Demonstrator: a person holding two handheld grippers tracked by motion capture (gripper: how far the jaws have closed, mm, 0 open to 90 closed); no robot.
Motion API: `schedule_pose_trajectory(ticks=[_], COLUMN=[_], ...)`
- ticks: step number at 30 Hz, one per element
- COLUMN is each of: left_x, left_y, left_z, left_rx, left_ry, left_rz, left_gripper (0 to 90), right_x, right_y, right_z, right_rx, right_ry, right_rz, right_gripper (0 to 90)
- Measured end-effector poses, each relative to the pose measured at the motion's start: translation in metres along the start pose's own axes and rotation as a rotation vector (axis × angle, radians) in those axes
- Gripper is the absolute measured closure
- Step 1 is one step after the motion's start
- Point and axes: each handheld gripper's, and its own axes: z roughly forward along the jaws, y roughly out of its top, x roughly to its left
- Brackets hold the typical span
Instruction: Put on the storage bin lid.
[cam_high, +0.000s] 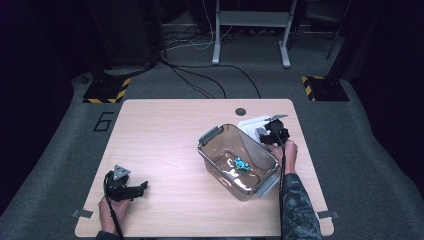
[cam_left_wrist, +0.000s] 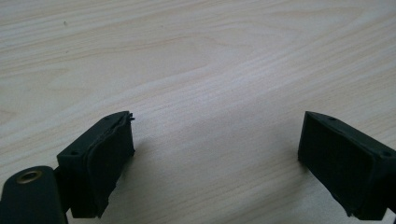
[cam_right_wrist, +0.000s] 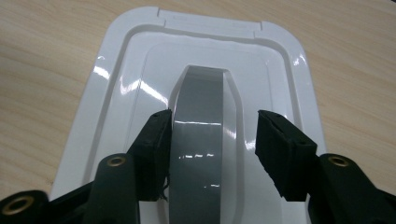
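The step in hand looks like picking up the white plastic lid (cam_right_wrist: 140, 93) by its raised grey handle strip (cam_right_wrist: 201, 140), presumably to cap the clear brownish plastic storage box with grey latches (cam_high: 239, 161) that stands right of centre in the high view. In the right gripper view the lid lies flat on the pale wooden table (cam_high: 165, 150) and runs from the lower edge to the top centre of the frame, with the grey strip running down its middle. The right gripper (cam_right_wrist: 214, 140) straddles that strip, its jaws narrowed: the left pad looks to be touching the strip's edge, while the right pad stands off it with a sliver of white lid between, so the grip does not look complete. To do this well, I would centre the jaws over the strip before closing fully, so both pads seat evenly, then lift straight up to keep the lid level. In the high view the right hand (cam_high: 289, 152) reaches forward past the box's far right side, gripper pointing down at the lid behind the box. A small teal object (cam_high: 241, 164) sits on the box floor. The left gripper (cam_high: 131, 190) rests low at the lower left of the table, its jaws spread wide with nothing but bare wood between them.
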Motion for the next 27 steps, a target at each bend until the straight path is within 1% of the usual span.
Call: schedule_pose_trajectory(ticks=[4, 7, 8, 9, 11, 12, 15, 16, 18, 20, 24, 27], left_x=[0.000, 0.000, 0.000, 0.000, 0.000, 0.000, 0.000, 0.000, 0.000, 0.000, 0.000, 0.000], left_y=[0.000, 0.000, 0.000, 0.000, 0.000, 0.000, 0.000, 0.000, 0.000, 0.000, 0.000, 0.000], left_z=[0.000, 0.000, 0.000, 0.000, 0.000, 0.000, 0.000, 0.000, 0.000, 0.000, 0.000, 0.000], left_rx=[0.000, 0.000, 0.000, 0.000, 0.000, 0.000, 0.000, 0.000, 0.000, 0.000, 0.000, 0.000], left_ry=[0.000, 0.000, 0.000, 0.000, 0.000, 0.000, 0.000, 0.000, 0.000, 0.000, 0.000, 0.000], left_rz=[0.000, 0.000, 0.000, 0.000, 0.000, 0.000, 0.000, 0.000, 0.000, 0.000, 0.000, 0.000], left_gripper=[10.1, 10.1, 10.1, 10.1, 10.1, 10.1, 10.1, 10.1, 10.1, 10.1, 10.1, 10.1], right_x=[0.002, 0.004, 0.004, 0.003, 0.003, 0.001, -0.001, -0.003, -0.004, -0.006, -0.009, -0.011], right_y=[0.001, 0.002, 0.002, 0.002, 0.001, 0.001, 0.000, -0.001, -0.001, -0.002, -0.001, 0.000], right_z=[0.002, 0.002, 0.002, 0.002, 0.001, 0.001, -0.001, -0.002, -0.004, -0.008, -0.016, -0.022], right_rx=[-0.002, -0.001, 0.001, 0.001, 0.006, 0.003, 0.008, 0.003, 0.001, -0.004, -0.013, -0.021], right_ry=[-0.006, -0.021, -0.026, -0.030, -0.036, -0.034, -0.033, -0.020, -0.023, -0.018, -0.022, -0.017], right_rz=[-0.017, -0.024, -0.026, -0.029, -0.019, -0.026, -0.018, -0.022, -0.018, -0.012, -0.017, -0.018], right_gripper=[54.1, 63.6, 64.8, 65.2, 66.0, 66.2, 66.3, 66.4, 66.5, 66.6, 66.6, 66.6])
